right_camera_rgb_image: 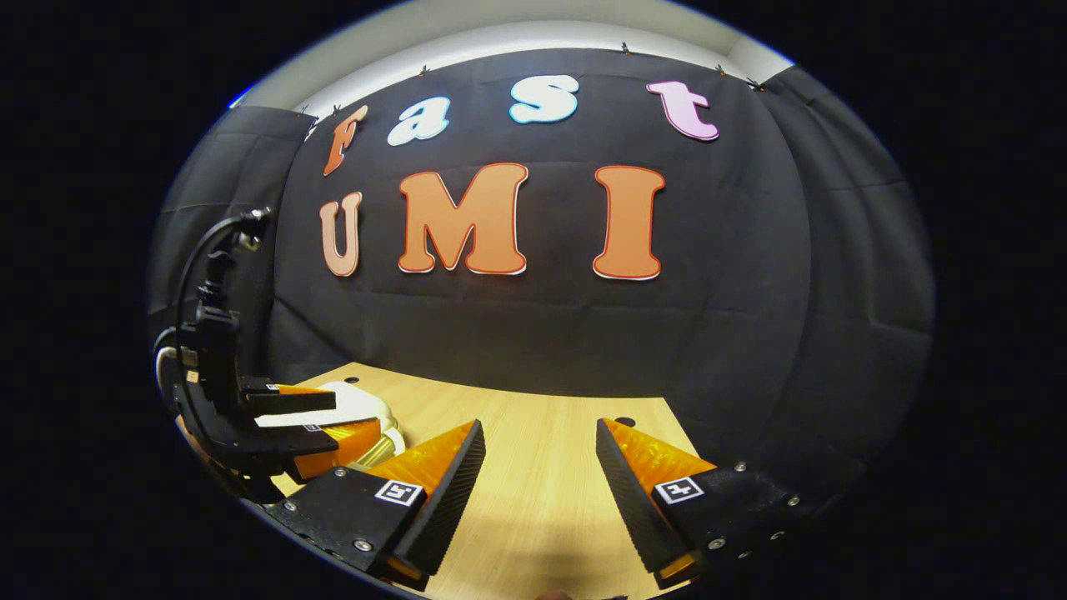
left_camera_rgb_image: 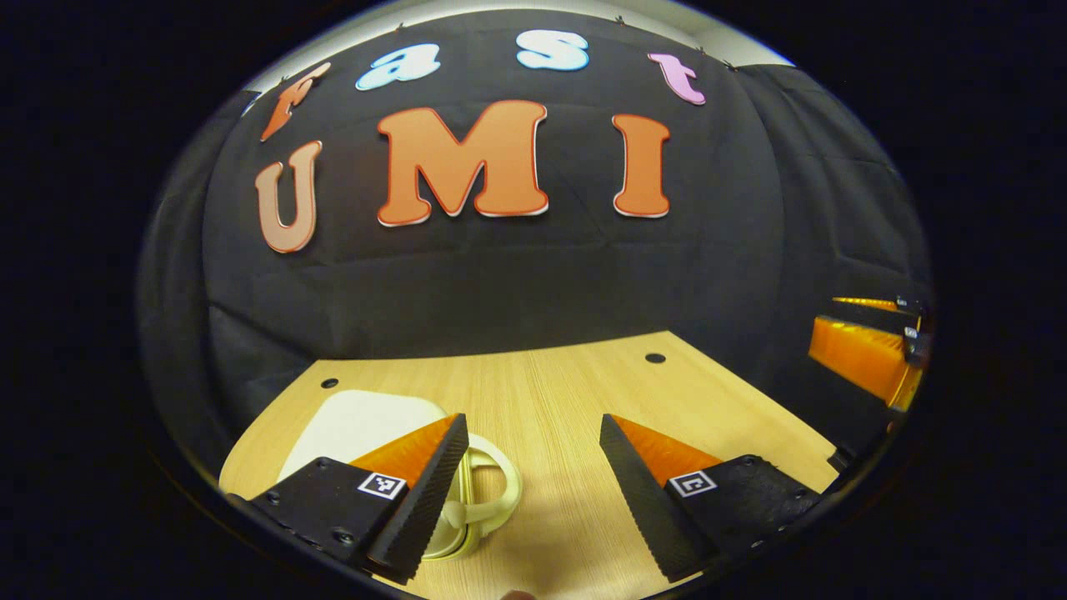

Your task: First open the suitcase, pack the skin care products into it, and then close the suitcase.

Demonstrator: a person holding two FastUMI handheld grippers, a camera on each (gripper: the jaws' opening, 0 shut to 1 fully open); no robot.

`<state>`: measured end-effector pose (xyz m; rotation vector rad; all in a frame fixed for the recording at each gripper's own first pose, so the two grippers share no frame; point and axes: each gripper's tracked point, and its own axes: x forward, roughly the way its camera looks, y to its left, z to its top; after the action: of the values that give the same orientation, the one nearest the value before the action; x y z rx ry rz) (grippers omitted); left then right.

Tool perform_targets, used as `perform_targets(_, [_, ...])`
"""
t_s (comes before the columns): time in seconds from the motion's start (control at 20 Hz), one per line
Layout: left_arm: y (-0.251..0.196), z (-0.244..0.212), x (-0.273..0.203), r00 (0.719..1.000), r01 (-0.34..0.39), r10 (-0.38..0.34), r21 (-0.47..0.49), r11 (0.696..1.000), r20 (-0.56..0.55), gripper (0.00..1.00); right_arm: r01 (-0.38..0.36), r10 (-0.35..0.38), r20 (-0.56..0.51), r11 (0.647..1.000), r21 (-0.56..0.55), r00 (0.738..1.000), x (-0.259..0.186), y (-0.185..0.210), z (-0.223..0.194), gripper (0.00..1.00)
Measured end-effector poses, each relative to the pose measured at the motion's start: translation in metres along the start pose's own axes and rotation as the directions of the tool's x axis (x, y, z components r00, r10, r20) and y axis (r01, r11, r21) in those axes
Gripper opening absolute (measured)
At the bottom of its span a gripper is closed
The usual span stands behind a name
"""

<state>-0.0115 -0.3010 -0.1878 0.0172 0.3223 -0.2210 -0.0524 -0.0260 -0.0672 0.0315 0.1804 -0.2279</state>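
Both tools sit low over the wooden table, nothing in hand. My left gripper has its fingers spread wide and empty; its left finger overlaps the cream suitcase, which lies flat and shut at the table's left end, its looped handle pointing toward me just inside that finger. I cannot tell whether finger and case touch.

My right gripper is likewise wide open, holding nothing, over bare tabletop. In the right gripper view the left gripper hangs off to the left over the suitcase.

I read this as the opening step, not yet begun: lid down, no grasp made. No skin care products where I can look.

Next move, as I judge it: bring the left fingers onto the lid edge or handle, close, and lift; the right may need to steady the base, since a light case could slide.
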Motion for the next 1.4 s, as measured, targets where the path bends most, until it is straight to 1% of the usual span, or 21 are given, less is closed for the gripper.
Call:
perform_targets(0.1, [0.001,0.001,-0.009,0.999,-0.027,0.028,-0.034,0.999,0.026,0.98,-0.027,0.027,-0.015,1.000,0.007,1.000,0.003,0.011,-0.008,0.86])
perform_targets(0.25, [0.012,0.012,-0.027,0.995,-0.083,0.085,-0.042,0.996,0.052,0.99,-0.054,0.055,-0.018,0.998,0.016,0.998,0.005,0.023,-0.010,0.86])
perform_targets(0.35, [0.022,0.024,-0.036,0.987,-0.126,0.129,-0.041,0.991,0.092,0.99,-0.077,0.077,0.002,0.997,0.017,0.997,0.005,0.031,-0.008,0.86])
perform_targets(0.4, [0.030,0.029,-0.041,0.982,-0.151,0.154,-0.041,0.988,0.109,0.99,-0.102,0.101,0.017,0.995,0.022,0.995,0.004,0.037,-0.005,0.86])
perform_targets(0.5, [0.037,0.029,-0.045,0.975,-0.183,0.186,-0.041,0.982,0.117,0.99,-0.133,0.131,0.054,0.991,0.032,0.990,0.005,0.043,-0.001,0.87])
perform_targets(0.6, [0.042,0.031,-0.051,0.971,-0.199,0.204,-0.047,0.979,0.124,0.99,-0.150,0.148,0.060,0.988,0.024,0.987,0.008,0.049,-0.002,0.86])
perform_targets(0.7, [0.040,0.045,-0.058,0.970,-0.173,0.184,-0.085,0.981,0.156,0.99,-0.155,0.155,0.055,0.988,-0.001,0.986,0.010,0.052,0.000,0.87])
perform_targets(0.75, [0.043,0.051,-0.060,0.968,-0.173,0.187,-0.098,0.980,0.167,0.98,-0.155,0.155,0.058,0.988,-0.011,0.986,0.011,0.053,0.002,0.87])
perform_targets(0.85, [0.049,0.064,-0.063,0.962,-0.172,0.190,-0.104,0.980,0.197,0.98,-0.156,0.157,0.059,0.988,-0.013,0.986,0.014,0.055,0.005,0.87])
perform_targets(0.9, [0.047,0.070,-0.062,0.961,-0.154,0.174,-0.104,0.983,0.217,0.99,-0.165,0.166,0.054,0.986,-0.012,0.985,0.014,0.058,0.004,0.87])
perform_targets(1.0, [0.039,0.064,-0.056,0.971,-0.097,0.121,-0.124,0.988,0.207,0.99,-0.213,0.213,0.043,0.977,-0.011,0.976,0.014,0.072,0.000,0.86])
perform_targets(1.05, [0.038,0.059,-0.054,0.975,-0.089,0.112,-0.126,0.988,0.191,0.97,-0.210,0.210,0.030,0.978,-0.018,0.977,0.015,0.073,-0.002,0.86])
perform_targets(1.1, [0.042,0.057,-0.054,0.977,-0.095,0.115,-0.114,0.989,0.181,0.97,-0.211,0.212,0.023,0.977,-0.017,0.977,0.014,0.075,-0.004,0.87])
perform_targets(1.15, [0.048,0.060,-0.056,0.975,-0.100,0.118,-0.104,0.990,0.187,0.97,-0.194,0.195,0.030,0.981,-0.013,0.980,0.014,0.075,0.000,0.87])
perform_targets(1.25, [0.049,0.075,-0.056,0.972,-0.061,0.077,-0.077,0.995,0.222,0.97,-0.157,0.157,0.053,0.988,-0.014,0.986,0.019,0.074,0.009,0.87])
perform_targets(1.35, [0.057,0.090,-0.053,0.966,-0.028,0.039,-0.048,0.998,0.255,0.97,-0.099,0.100,0.059,0.995,-0.024,0.993,0.024,0.072,0.016,0.87])
perform_targets(1.4, [0.058,0.096,-0.051,0.963,0.001,0.009,-0.034,0.999,0.270,0.97,-0.072,0.073,0.062,0.997,-0.024,0.995,0.026,0.073,0.020,0.87])
